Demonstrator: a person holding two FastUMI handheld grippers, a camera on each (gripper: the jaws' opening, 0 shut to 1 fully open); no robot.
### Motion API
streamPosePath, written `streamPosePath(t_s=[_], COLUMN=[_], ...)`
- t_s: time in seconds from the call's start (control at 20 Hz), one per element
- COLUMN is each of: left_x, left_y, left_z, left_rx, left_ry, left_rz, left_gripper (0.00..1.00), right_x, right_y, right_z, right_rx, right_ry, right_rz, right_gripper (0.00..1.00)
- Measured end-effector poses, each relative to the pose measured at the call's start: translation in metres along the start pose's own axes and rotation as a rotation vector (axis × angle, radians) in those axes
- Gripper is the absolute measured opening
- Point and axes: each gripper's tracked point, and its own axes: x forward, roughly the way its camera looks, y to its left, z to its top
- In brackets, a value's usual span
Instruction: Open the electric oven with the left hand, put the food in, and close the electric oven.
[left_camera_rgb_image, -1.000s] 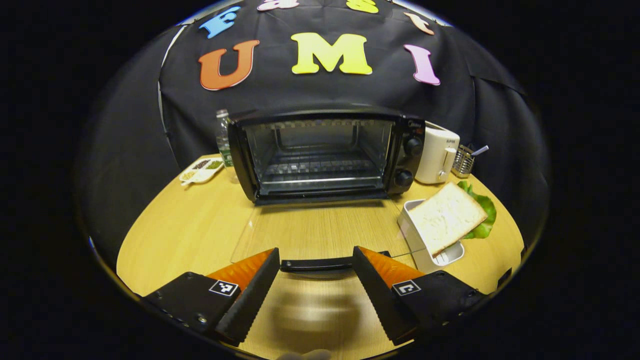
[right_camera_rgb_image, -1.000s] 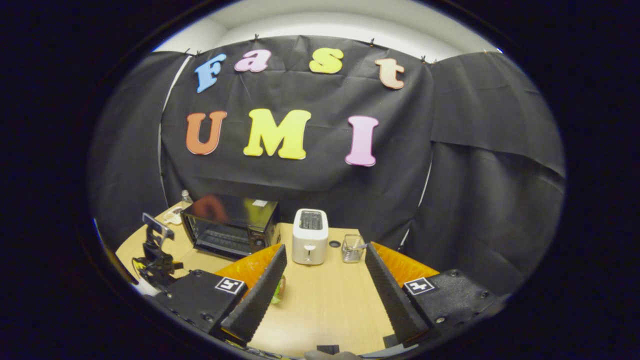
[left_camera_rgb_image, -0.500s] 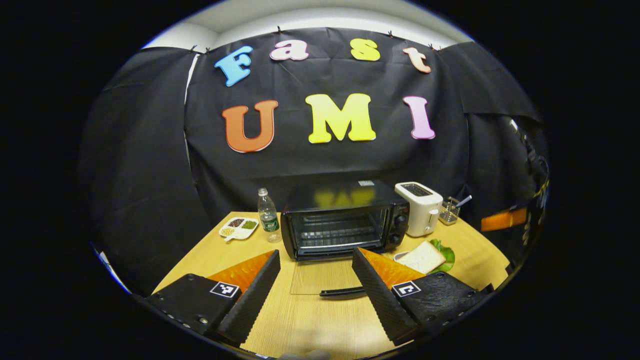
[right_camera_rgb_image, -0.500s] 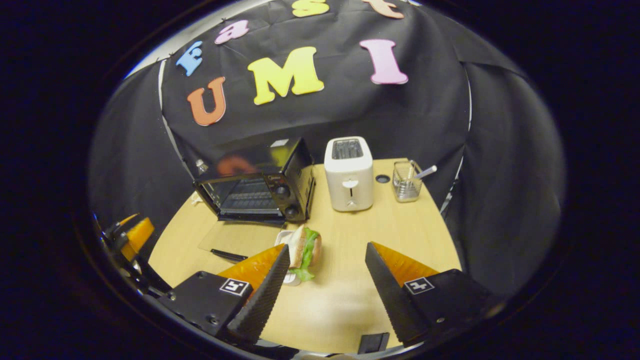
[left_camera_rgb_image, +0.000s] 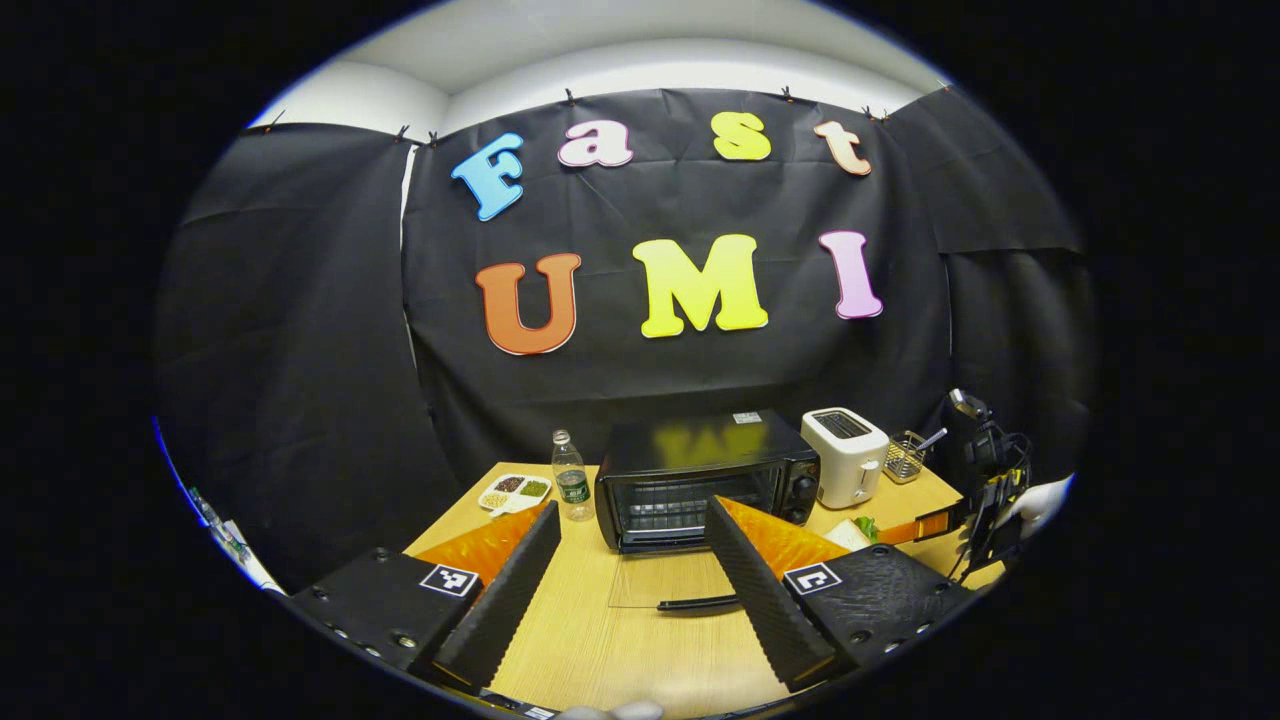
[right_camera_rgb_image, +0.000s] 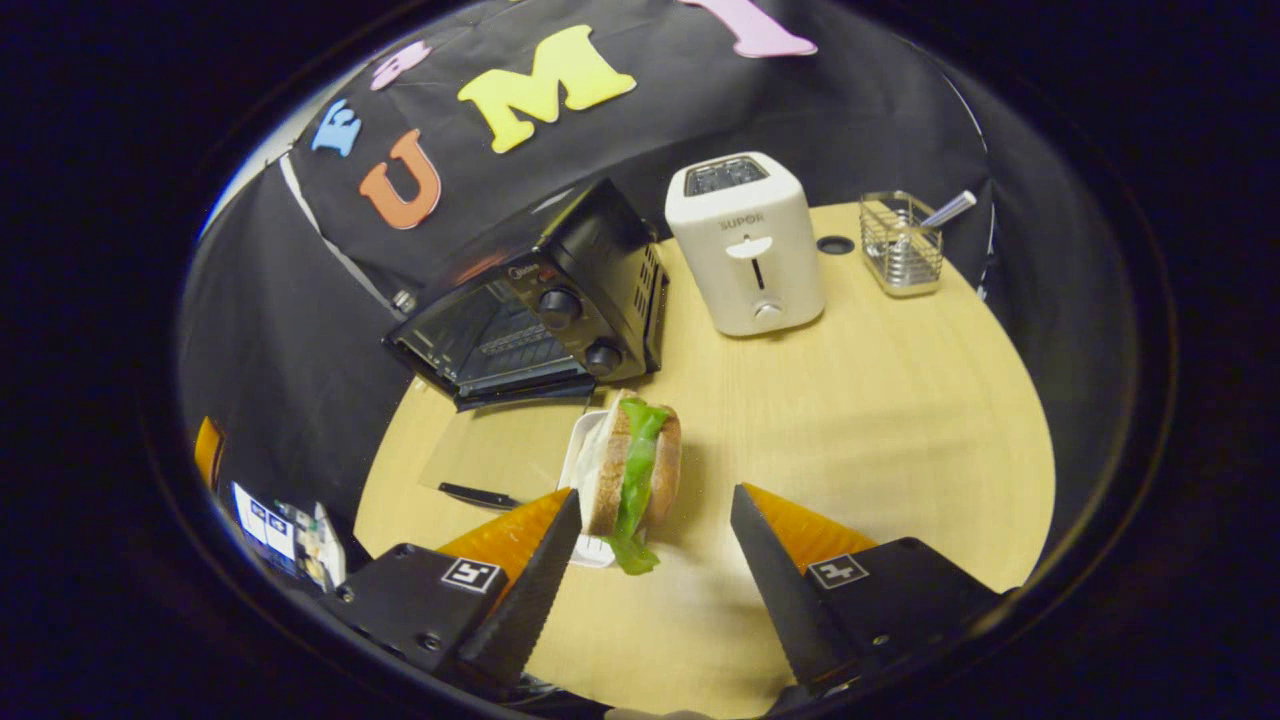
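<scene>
Right gripper view: right tool (right_camera_rgb_image: 655, 585) is hanging just above the sandwich (right_camera_rgb_image: 633, 470), fingers spread wide and gripping nothing.
Left gripper view: left tool (left_camera_rgb_image: 632, 585) is sitting well back from the electric oven (left_camera_rgb_image: 706, 480), fingers also wide apart and empty.
Oven: door (right_camera_rgb_image: 500, 445) is lying folded down flat on the desk (right_camera_rgb_image: 860, 400), its black handle (right_camera_rgb_image: 478, 495) at the near edge — the wire rack inside is standing exposed.
Food: sandwich is resting on edge in a small white tray (right_camera_rgb_image: 582, 460) just in front of the oven's knob side, lettuce (right_camera_rgb_image: 637, 455) sticking out between the two bread slices.
Stage: opening is looking done; picking up the food is looking like the step in hand.
Handling: sandwich is likely light, soft and easily crushed — loose layers are probably going to slide apart if pinched hard or tilted.
Where to grip: across the two outer bread faces near the middle, squeezing only enough to keep the filling from slipping; the dangling leaf is a poor hold.
Risk: tray is likely light and could be dragged along if a finger catches its rim.
Nearby: white toaster (right_camera_rgb_image: 745, 245) and a wire cutlery holder (right_camera_rgb_image: 900, 245) are standing beyond, clear of the path to the oven.
</scene>
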Motion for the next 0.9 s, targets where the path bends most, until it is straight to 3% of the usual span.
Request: streamPosePath(t_s=[0.05,0.1,0.3,0.35,0.45,0.5,0.55,0.6,0.65,0.7,0.75,0.9], left_x=[-0.001,-0.003,0.001,0.001,0.004,0.005,0.006,0.006,0.007,0.007,0.007,0.007], left_y=[-0.001,0.0,-0.002,-0.002,-0.002,-0.003,-0.003,-0.003,-0.001,0.0,0.002,0.009], left_z=[0.001,0.001,0.001,0.001,0.001,0.0,-0.001,-0.002,-0.004,-0.004,-0.003,-0.007], left_rx=[-0.005,-0.012,-0.017,-0.012,-0.004,-0.004,-0.004,-0.002,-0.002,-0.004,-0.005,-0.014], left_ry=[0.005,0.015,0.041,0.044,0.049,0.049,0.05,0.054,0.058,0.057,0.055,0.059], left_rz=[0.008,0.017,0.031,0.031,0.028,0.022,0.018,0.015,0.014,0.01,0.006,-0.003], left_gripper=[0.95,0.95,0.95,0.95,0.95,0.96,0.95,0.95,0.95,0.95,0.95,0.95], right_x=[0.01,0.018,0.039,0.041,0.042,0.04,0.04,0.039,0.037,0.036,0.033,0.013], right_y=[0.002,0.0,0.004,0.007,0.015,0.015,0.017,0.019,0.021,0.023,0.024,0.032], right_z=[0.002,0.001,0.003,0.004,0.0,0.001,0.002,0.004,0.001,0.001,0.001,0.011], right_rx=[0.02,0.033,0.092,0.107,0.146,0.167,0.183,0.194,0.188,0.184,0.188,0.173], right_ry=[0.017,0.049,0.101,0.107,0.124,0.128,0.125,0.121,0.122,0.119,0.117,0.062], right_rz=[0.027,0.038,0.089,0.107,0.139,0.143,0.158,0.161,0.157,0.153,0.143,0.113], right_gripper=[0.87,0.96,0.94,0.9,0.63,0.7,0.48,0.44,0.34,0.31,0.39,0.38])
